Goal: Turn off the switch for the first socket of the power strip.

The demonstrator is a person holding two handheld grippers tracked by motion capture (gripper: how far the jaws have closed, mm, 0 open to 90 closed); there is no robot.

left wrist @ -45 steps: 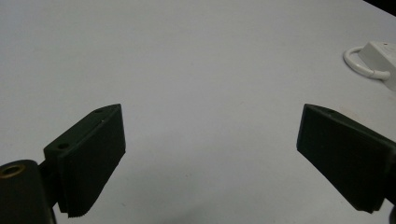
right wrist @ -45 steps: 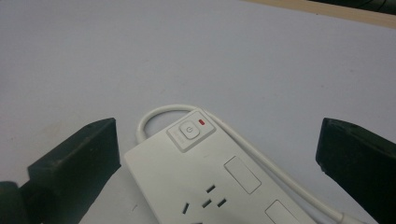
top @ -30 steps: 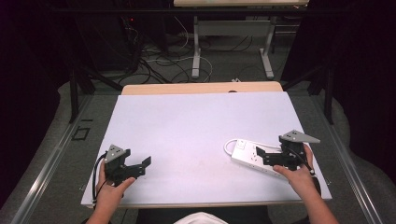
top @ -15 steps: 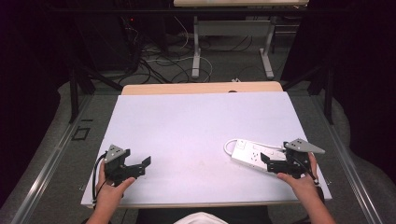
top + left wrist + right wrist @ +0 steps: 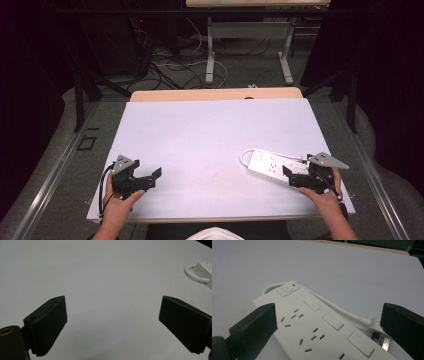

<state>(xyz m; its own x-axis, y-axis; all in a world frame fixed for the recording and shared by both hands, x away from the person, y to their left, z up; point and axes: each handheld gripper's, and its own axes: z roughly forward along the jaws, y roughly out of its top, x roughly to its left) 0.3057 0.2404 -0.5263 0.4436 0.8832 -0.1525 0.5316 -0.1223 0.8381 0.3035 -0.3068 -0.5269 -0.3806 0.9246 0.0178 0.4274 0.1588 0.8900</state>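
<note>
A white power strip lies flat at the right of the white table top, its cable looped at the left end. My right gripper is open at the strip's right end. In the right gripper view the power strip runs between the two wide-apart jaws of that gripper. Its switch with a red light is at the far end, and its cable leads to a plug. My left gripper is open at the front left over bare table. The left gripper has nothing between its jaws.
The strip's looped cable end shows far off in the left gripper view. A wooden table edge borders the back. Beyond it, desk legs and loose cables lie on the floor.
My right gripper has drawn back toward the front edge and lowered at the strip's right end. The left gripper and the power strip have stayed put.
</note>
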